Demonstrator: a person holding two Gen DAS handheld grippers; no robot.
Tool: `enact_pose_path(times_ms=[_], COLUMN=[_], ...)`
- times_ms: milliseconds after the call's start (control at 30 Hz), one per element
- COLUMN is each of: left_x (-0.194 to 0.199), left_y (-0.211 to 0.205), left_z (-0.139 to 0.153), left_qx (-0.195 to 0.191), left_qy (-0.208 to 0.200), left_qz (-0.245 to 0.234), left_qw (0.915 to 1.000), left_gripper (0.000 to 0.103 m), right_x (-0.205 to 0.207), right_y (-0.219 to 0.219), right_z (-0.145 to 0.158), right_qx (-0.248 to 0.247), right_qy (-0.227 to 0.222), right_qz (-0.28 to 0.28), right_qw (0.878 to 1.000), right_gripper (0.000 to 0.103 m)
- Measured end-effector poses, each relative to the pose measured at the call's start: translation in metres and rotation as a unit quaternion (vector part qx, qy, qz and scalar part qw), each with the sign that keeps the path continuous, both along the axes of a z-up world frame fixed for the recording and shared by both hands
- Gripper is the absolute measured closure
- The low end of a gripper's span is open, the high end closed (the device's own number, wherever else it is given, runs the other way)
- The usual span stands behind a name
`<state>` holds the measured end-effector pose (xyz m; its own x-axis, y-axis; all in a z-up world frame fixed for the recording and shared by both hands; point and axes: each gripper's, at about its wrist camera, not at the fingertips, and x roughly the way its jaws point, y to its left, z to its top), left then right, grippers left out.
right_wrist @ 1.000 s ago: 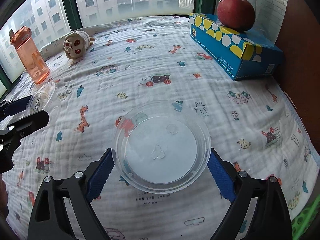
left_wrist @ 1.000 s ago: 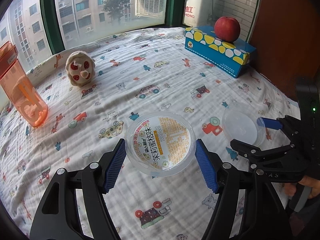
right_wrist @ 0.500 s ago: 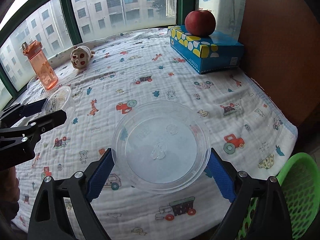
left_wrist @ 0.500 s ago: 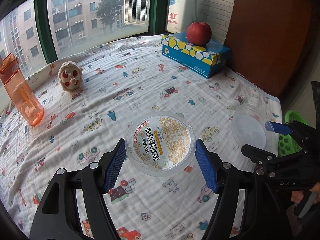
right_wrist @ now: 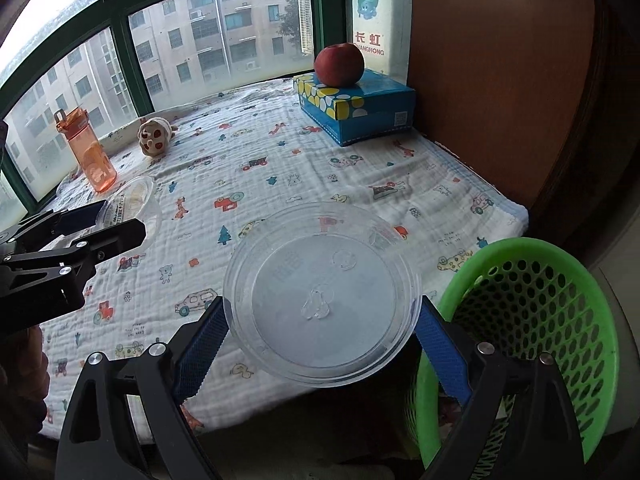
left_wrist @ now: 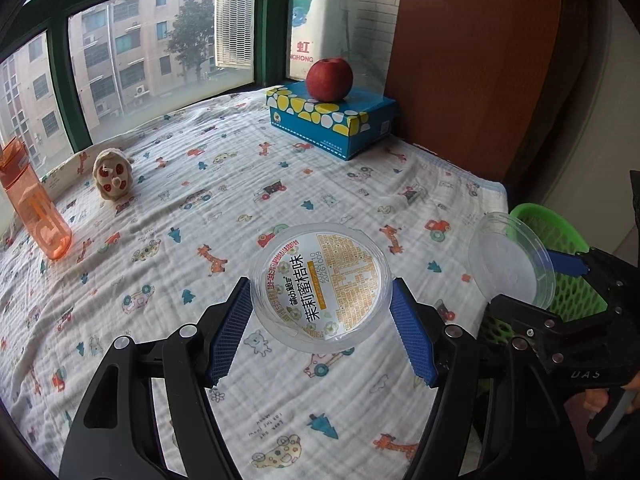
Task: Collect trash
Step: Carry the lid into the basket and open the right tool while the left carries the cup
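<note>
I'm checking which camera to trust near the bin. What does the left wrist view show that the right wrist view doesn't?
Only left wrist: the printed label on the labelled cup held in the left gripper.

Only right wrist: the green basket's deep interior.

Both: clear lid in the right gripper, apple, tissue box, orange bottle.

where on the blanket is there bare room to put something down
Most of the blanket is bare: the wide middle stretch between the orange bottle and plush toy at the window side and the blue tissue box with the apple. The near right edge is crowded by both loaded grippers and the green basket.
</note>
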<state>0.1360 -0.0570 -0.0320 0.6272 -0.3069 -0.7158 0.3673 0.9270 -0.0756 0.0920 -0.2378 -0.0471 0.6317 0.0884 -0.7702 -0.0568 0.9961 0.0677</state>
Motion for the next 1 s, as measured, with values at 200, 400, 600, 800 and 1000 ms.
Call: enact_pose_path(times_ms=[200,400,600,800,1000], left_x=[-0.015,-0.025,-0.031,-0.038,-0.043], left_y=[-0.027,-0.052,-0.078,-0.102,-0.120], left_z=[0.006,0.014,0.022,0.028,0.033], left_qx=[-0.003,-0.004,-0.003,-0.005,-0.008], left_qy=[-0.006,-0.013,-0.025,-0.031,-0.037], left_qz=[-0.024,-0.042,-0.057,-0.075,-0.087], left_qw=[0.9997,0.9990,0.9980,0.9967,0.9955], left_gripper=[0.035,0.035,0.035,0.035,0.035], right_x=[-0.024,-0.043,-0.058,-0.067,-0.073], right_y=[-0.026,-0.053,-0.078,-0.101,-0.122], right_z=[0.004,0.005,0.005,0.004,0.000], right_qx=[0.002,0.006,0.009,0.010,0.005], right_qy=[-0.006,-0.010,-0.012,-0.013,-0.010], right_qz=[-0.026,-0.055,-0.081,-0.107,-0.132], right_qw=[1.000,0.998,0.997,0.994,0.991], right_gripper=[0.015,0.015,0.015,0.015,0.015])
